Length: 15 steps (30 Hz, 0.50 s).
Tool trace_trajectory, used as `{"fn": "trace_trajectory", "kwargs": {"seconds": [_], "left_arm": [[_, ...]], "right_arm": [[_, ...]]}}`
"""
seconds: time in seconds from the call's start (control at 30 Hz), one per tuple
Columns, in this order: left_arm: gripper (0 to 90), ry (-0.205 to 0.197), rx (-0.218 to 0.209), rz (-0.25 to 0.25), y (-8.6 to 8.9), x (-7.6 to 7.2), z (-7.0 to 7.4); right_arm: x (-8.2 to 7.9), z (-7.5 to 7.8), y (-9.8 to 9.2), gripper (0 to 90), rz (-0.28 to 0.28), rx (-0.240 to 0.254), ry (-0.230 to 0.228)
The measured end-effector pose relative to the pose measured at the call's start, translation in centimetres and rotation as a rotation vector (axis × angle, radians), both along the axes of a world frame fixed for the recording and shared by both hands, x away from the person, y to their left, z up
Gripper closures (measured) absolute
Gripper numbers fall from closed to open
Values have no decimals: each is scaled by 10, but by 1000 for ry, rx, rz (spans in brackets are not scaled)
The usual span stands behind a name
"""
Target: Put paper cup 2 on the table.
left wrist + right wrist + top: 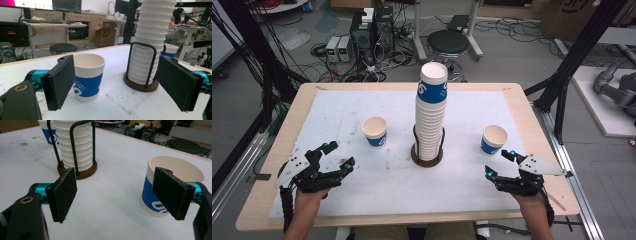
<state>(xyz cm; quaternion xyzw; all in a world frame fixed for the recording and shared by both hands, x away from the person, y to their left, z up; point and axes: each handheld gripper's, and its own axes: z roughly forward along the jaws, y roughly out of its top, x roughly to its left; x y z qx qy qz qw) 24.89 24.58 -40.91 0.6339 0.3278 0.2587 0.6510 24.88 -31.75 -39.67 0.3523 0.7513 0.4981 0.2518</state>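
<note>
A tall stack of white paper cups [431, 112] with a blue-banded one on top stands in a dark wire holder [427, 156] at the table's middle. One single blue-and-white cup [375, 131] stands left of it, another [493, 139] to the right. My left gripper [339, 155] rests near the front left, open, with empty jaws. In the left gripper view the left cup [88, 77] stands just beyond the left pad, the stack [150, 42] farther right. My right gripper [499, 163] is open at the front right. Its right pad partly hides the right cup [172, 185], and the stack [76, 145] stands behind.
A white mat [337, 115] covers the wooden table [277, 150]. Behind the table stand a black stool [448, 42], computer boxes [372, 30] and cables. Black frame posts [572, 65] rise at both sides.
</note>
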Motion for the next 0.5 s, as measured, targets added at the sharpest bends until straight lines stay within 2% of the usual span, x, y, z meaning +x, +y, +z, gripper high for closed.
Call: {"fn": "trace_trajectory", "kwargs": {"seconds": [0.5], "left_arm": [[161,1,-2,11,3,-1,-1]], "right_arm": [[2,0,0,205,8,2,-4]]}}
